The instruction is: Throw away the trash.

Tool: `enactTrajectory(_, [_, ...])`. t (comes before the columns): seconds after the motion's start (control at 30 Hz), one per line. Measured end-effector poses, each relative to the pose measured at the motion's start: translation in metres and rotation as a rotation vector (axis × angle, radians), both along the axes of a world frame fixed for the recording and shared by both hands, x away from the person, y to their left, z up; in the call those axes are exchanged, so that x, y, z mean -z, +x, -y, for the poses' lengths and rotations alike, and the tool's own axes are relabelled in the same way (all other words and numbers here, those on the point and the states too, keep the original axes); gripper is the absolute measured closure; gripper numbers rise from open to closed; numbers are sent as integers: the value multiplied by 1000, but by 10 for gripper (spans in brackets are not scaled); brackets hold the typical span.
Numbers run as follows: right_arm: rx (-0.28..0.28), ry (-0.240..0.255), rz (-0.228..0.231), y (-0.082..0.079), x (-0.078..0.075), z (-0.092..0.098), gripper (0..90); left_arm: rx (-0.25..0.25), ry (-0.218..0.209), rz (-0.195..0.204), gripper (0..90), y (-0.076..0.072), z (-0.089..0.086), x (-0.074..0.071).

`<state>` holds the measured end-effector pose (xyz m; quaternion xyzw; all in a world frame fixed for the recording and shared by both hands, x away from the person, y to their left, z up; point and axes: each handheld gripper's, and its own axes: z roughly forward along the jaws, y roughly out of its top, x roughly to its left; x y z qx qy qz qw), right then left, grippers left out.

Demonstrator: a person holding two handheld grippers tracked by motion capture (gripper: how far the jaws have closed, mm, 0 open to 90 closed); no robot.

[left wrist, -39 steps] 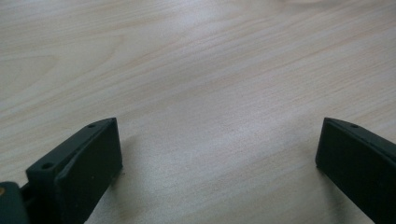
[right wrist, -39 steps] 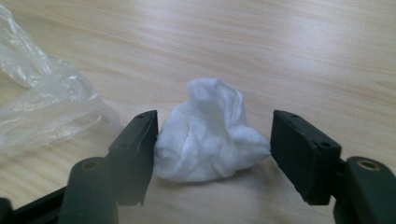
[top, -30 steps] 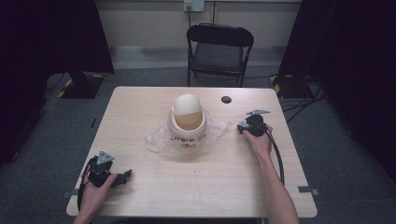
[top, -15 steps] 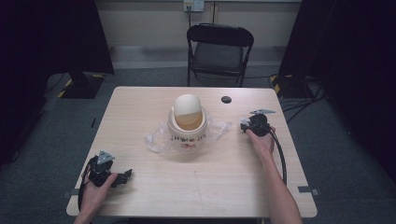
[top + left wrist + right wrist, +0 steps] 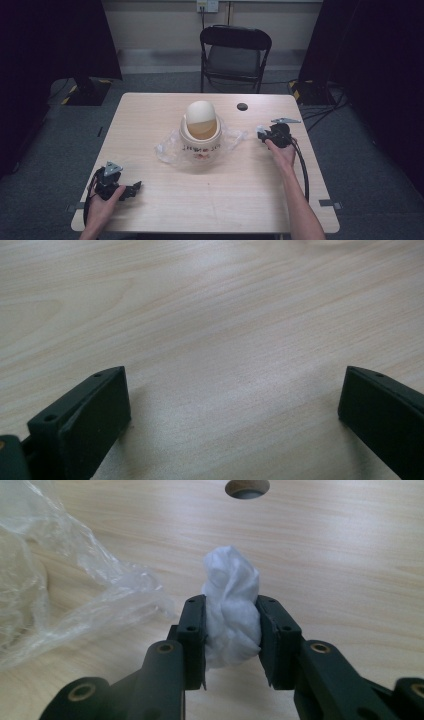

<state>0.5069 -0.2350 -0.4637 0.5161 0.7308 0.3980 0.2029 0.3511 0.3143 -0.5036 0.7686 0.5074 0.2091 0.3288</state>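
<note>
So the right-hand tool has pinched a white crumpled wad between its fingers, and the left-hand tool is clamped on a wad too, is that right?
Not quite. The right gripper does pinch the white crumpled wad between its fingers. The left gripper holds nothing, though: the left gripper view shows its fingers spread wide over the bare wooden table.

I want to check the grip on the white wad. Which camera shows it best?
The right gripper view: the white wad sits close up, pinched between the jaws of the right gripper, above the table. The high view gives a small white speck at that gripper. The left gripper view looks at bare tabletop.
</note>
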Motion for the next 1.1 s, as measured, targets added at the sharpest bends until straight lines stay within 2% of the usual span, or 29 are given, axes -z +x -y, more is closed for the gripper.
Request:
enactTrajectory(0.17, [-2,16,17,-6,-8,1,687,0,-1,0,0,0,0,0])
enactTrajectory(0.3, [-28,39,37,-15,-20,-5,689,1,1,0,0,0,0,0])
enactTrajectory(0.43, [-42,49,38,-19,-25,-8,691,0,0,0,0,0,0,0])
enactTrajectory(0.57, [-59,91,43,-24,-35,-10,695,0,1,0,0,0,0,0])
enactTrajectory(0.67, [-67,96,46,-27,-39,-12,696,0,1,0,0,0,0,0])
enactTrajectory(0.9, [-131,93,85,-42,-58,-30,701,0,1,0,0,0,0,0])
enactTrajectory(1.1, [-168,109,113,-52,-69,-42,702,0,1,1,0,0,0,0])
